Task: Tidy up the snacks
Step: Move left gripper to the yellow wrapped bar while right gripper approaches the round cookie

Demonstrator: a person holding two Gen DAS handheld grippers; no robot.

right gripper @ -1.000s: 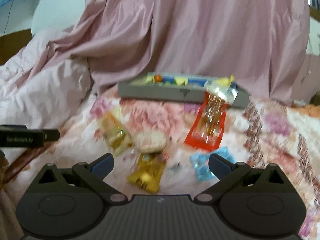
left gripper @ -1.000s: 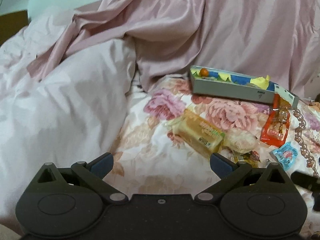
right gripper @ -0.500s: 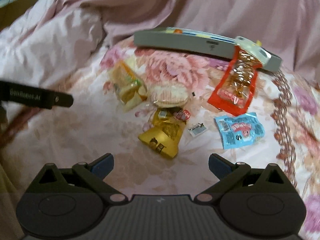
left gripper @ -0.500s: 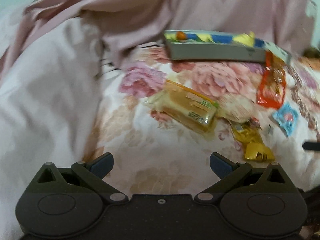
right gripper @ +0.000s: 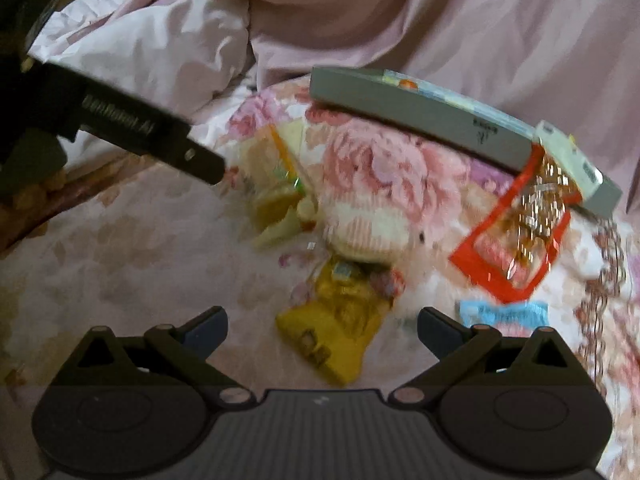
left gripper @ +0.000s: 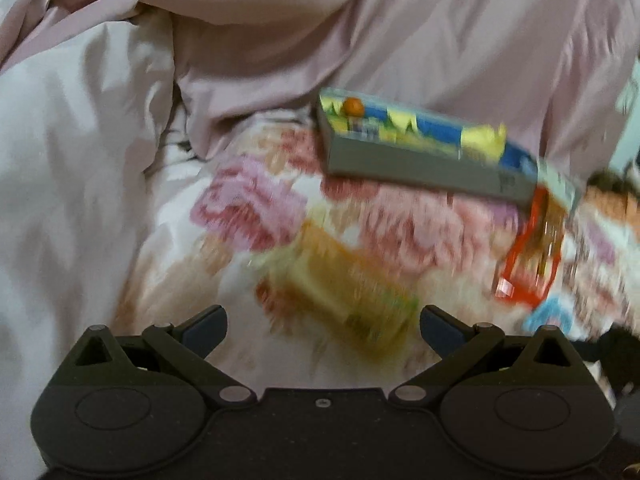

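Note:
Several snacks lie on a floral bedsheet [right gripper: 120,240]. A clear-yellow cake pack [left gripper: 344,292] lies just ahead of my open, empty left gripper [left gripper: 322,326]; it also shows in the right wrist view [right gripper: 276,192]. A gold-yellow packet [right gripper: 336,320] lies between the fingers of my open, empty right gripper [right gripper: 322,326]. A pale round bun pack [right gripper: 368,232], a red packet [right gripper: 516,236] and a small blue packet [right gripper: 504,314] lie nearby. A grey tray-like box [left gripper: 424,148] with colourful snacks sits at the back. The left view is blurred.
Rumpled pink bedding [left gripper: 360,32] rises behind the box and a pale pink quilt [left gripper: 68,184] lies to the left. The left gripper's body [right gripper: 120,124] crosses the upper left of the right wrist view. The red packet [left gripper: 528,252] leans against the box's right end.
Both grippers have moved forward and lower toward the snacks. The cake pack is now close to the left fingers and the gold packet lies between the right fingers. Both stay open.

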